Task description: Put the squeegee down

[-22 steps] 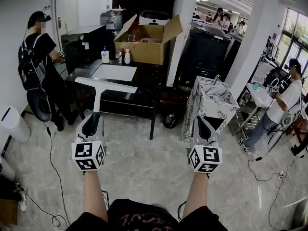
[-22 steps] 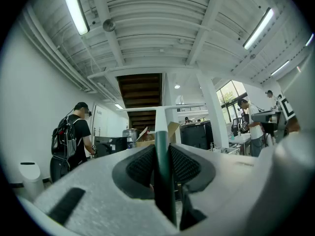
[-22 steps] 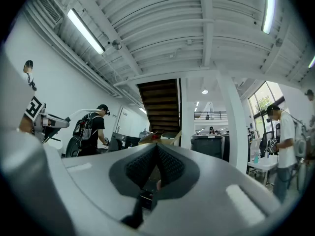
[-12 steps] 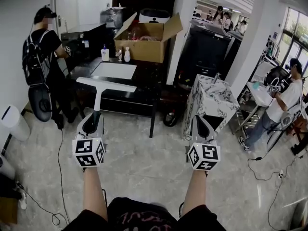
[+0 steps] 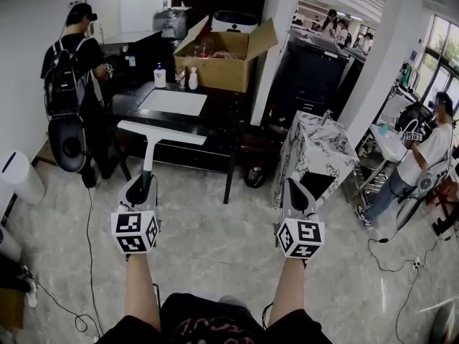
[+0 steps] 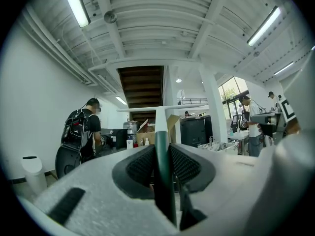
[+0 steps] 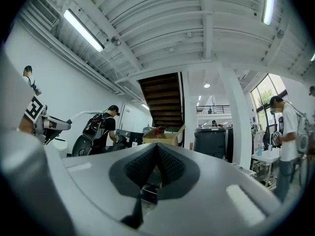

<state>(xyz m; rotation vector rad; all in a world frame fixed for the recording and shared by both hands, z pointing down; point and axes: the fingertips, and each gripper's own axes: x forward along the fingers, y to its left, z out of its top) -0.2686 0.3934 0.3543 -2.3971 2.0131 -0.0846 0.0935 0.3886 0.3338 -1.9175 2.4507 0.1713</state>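
Note:
The squeegee (image 5: 148,158) has a white blade, a white neck and a dark green handle. My left gripper (image 5: 140,189) is shut on the handle and holds the squeegee out level, its blade (image 5: 162,132) crosswise over the near edge of the black table (image 5: 215,130). In the left gripper view the green handle (image 6: 161,154) is pinched between the two dark pads, with the blade (image 6: 162,108) beyond. My right gripper (image 5: 295,194) is held out level to the right of it, over the floor. Its jaws are shut with nothing between them (image 7: 156,150).
On the black table lie a white board (image 5: 173,102), some bottles (image 5: 159,75) and an open cardboard box (image 5: 224,57). A person with a backpack (image 5: 69,70) stands left of the table. A marble-patterned cabinet (image 5: 314,155) stands right, another person (image 5: 424,156) beyond it. A white bin (image 5: 17,180) and cables are at the left.
The person with the backpack has stepped a little to the right, toward the counter. Both grippers keep their places, and the squeegee stays in the left one.

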